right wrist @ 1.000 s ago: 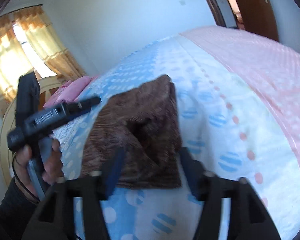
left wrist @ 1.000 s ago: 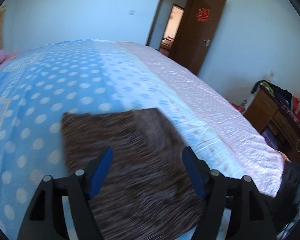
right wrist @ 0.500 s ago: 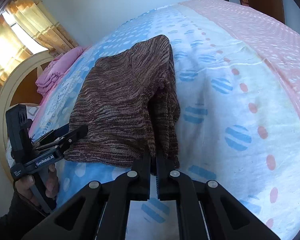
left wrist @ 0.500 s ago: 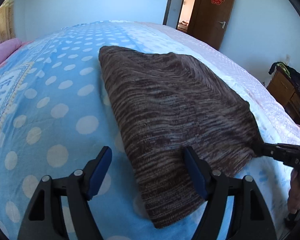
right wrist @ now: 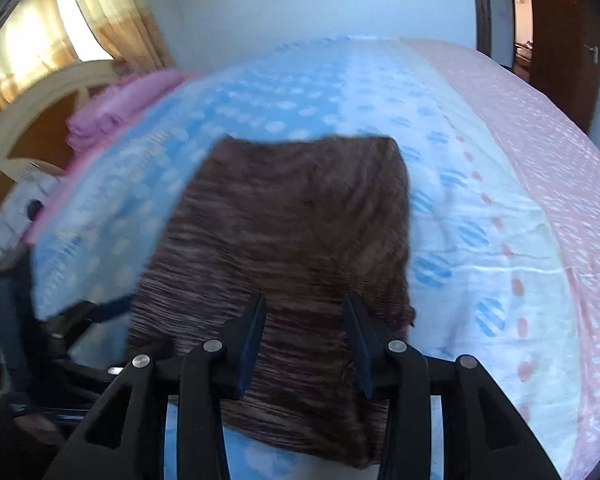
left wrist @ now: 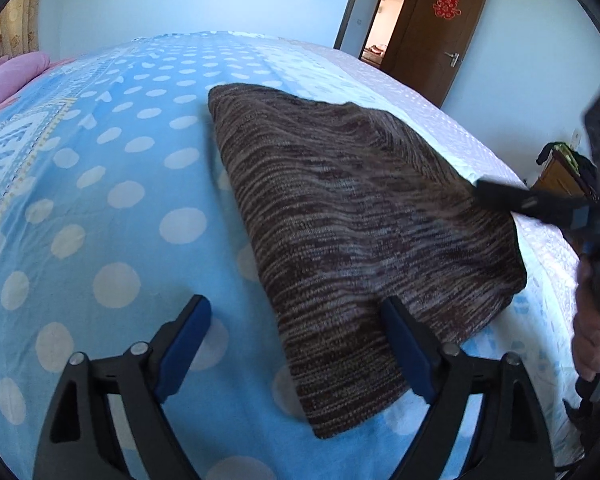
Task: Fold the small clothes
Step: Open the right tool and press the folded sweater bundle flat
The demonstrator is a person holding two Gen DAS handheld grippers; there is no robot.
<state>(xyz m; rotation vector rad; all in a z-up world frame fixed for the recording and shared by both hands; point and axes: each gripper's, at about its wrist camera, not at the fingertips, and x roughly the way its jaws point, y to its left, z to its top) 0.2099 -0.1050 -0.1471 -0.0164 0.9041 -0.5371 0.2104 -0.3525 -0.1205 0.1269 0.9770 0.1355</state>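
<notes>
Brown knit garment (left wrist: 352, 216) on dotted bedspread (left wrist: 100, 200), left tongs (left wrist: 296, 344) and right tongs (right wrist: 304, 340) both opening, empty.

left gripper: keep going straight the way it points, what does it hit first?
Probably the bedsheet, right beside the left edge of the brown knit garment. The left gripper is opening, nothing between its fingers; the garment's edge lies near its right finger, so depth leaves either possible.
</notes>
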